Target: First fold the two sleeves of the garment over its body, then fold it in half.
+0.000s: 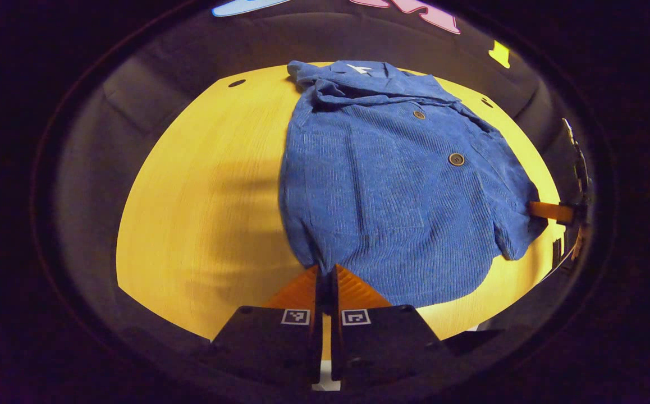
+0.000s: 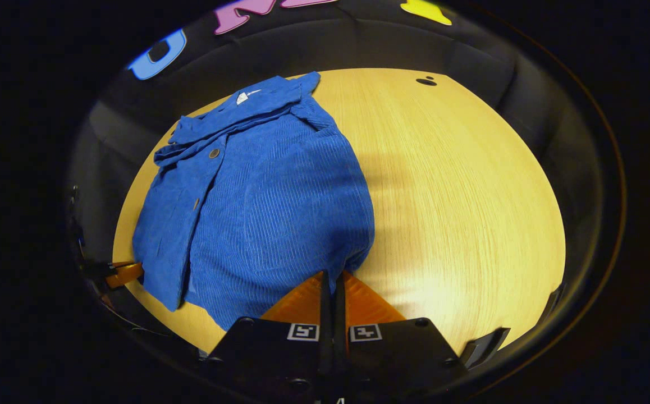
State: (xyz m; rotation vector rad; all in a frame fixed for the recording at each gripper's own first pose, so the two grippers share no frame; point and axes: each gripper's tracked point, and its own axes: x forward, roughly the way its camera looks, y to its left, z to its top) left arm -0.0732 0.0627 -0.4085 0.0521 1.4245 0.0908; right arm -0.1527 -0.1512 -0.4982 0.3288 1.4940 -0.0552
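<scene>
Shirt (image 1: 392,185), blue corduroy, lies spread on the yellow wooden desk (image 1: 201,213), collar at the desk's far edge, hem at the near edge, both sleeves folded in over its body. Black cloth walls close round the desk. In the left gripper view, the left hand-held gripper (image 1: 325,275) sits at the shirt's near hem corner, fingers together and seemingly pinched on the fabric edge. In the right gripper view, the right hand-held gripper (image 2: 333,280) is at the shirt's other hem corner, fingers together too, blue cloth right at the tips. Across the shirt, each view catches the other gripper at the hem.
</scene>
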